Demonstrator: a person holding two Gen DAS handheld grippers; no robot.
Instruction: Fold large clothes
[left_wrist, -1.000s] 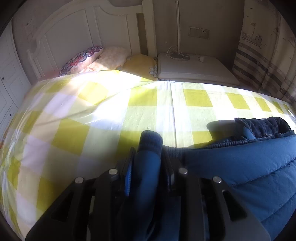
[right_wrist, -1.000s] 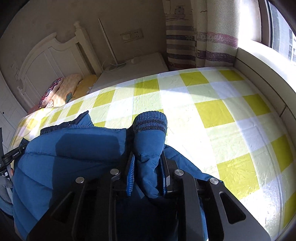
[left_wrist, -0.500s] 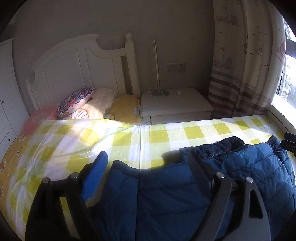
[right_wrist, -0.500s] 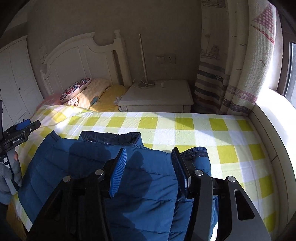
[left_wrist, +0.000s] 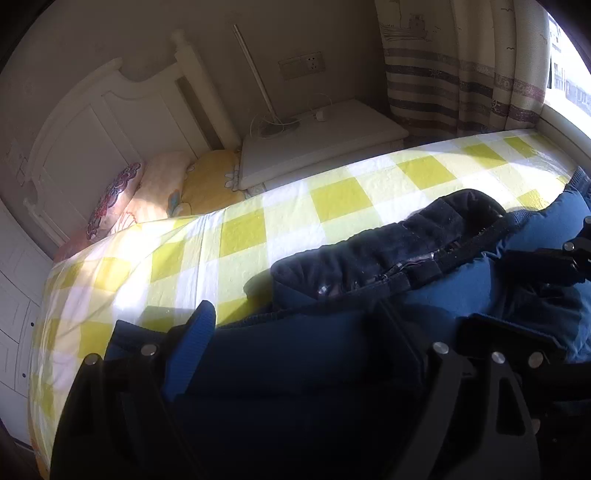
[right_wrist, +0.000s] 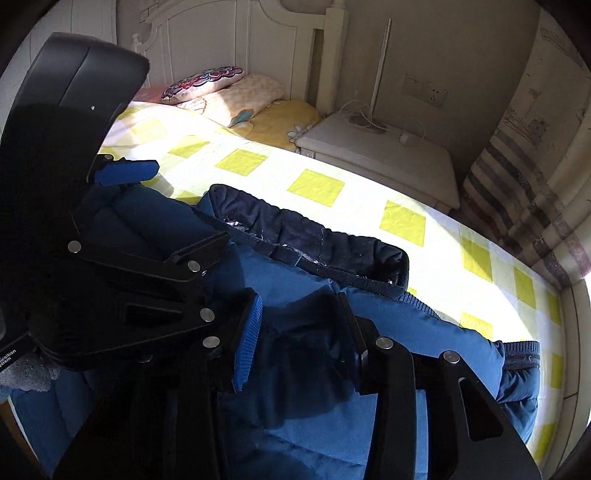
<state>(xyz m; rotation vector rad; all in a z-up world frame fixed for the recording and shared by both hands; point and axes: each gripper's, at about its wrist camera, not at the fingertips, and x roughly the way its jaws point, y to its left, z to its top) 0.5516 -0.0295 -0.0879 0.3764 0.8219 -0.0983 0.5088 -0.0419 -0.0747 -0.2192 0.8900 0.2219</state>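
Both sleeves have left my grip since a second ago: each gripper was clamped on a blue cuff then, and now the cuffs lie on the body of the puffy blue quilted jacket (left_wrist: 461, 295), which is spread on the yellow-and-white checked bedsheet (left_wrist: 240, 236) with its dark navy collar (left_wrist: 391, 243) towards the far side.

On the left, my left gripper (left_wrist: 299, 328) hangs over the jacket's near left part, jaws spread wide with nothing pinched; I judge I opened it so the folded-in sleeve would stay flat.

Further right, my right gripper (right_wrist: 299, 332) hovers just below the collar. Its jaws opened to release and have just been narrowing; fabric bulges up between them, but the pads (right_wrist: 247, 339) do not seem to press it.

Both sleeves look folded in. Next, I judge, comes taking the hem to fold the body towards the collar.
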